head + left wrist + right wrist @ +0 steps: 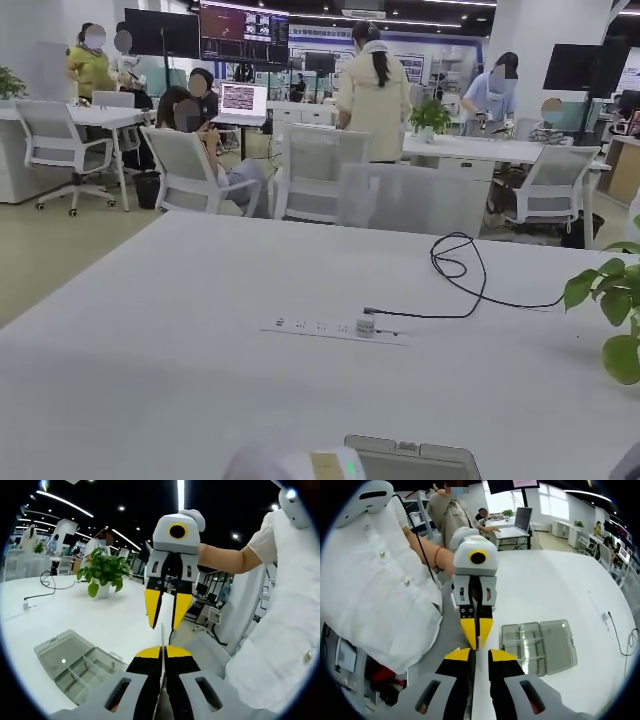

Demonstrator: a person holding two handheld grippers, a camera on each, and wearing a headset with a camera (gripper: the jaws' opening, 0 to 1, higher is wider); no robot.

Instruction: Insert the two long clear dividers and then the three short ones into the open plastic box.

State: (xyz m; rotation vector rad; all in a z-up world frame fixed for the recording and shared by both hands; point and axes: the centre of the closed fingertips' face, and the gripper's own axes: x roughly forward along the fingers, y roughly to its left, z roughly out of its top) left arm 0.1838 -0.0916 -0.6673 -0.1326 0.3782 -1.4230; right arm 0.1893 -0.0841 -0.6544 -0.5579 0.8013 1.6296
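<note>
Some partition lines show inside the tray half of the plastic box (559, 647), which lies open and flat on the white surface (555, 570), its lid folded out to one side. From the right gripper view I judge that at least part of the divider set is seated. The tray reads as split into cells by a lengthwise line and a couple of cross lines. How many of the two long and three short pieces are in, I cannot count, because clear plastic on grey gives too little contrast. The task looks partly done, with an unknown remainder.

Both claws are held apart from the box, out past the surface's edge on the person's side of the box, tips pointed at each other. The left claw (162, 652) is clenched, its yellow tips pressed together in both gripper views. A thin pale line stands up from between those tips toward the right claw (165, 626). It may be a clear divider seen edge-on, but I cannot confirm that. The right claw is released, its two yellow tips standing apart just off the left's.

In the head view the box is cut off by the frame's lower edge, with just its far rim showing. Beyond the box lie a power strip (335, 328) and a looping black cable (460, 275). A potted plant (102, 572) stands farther off beyond the box.
</note>
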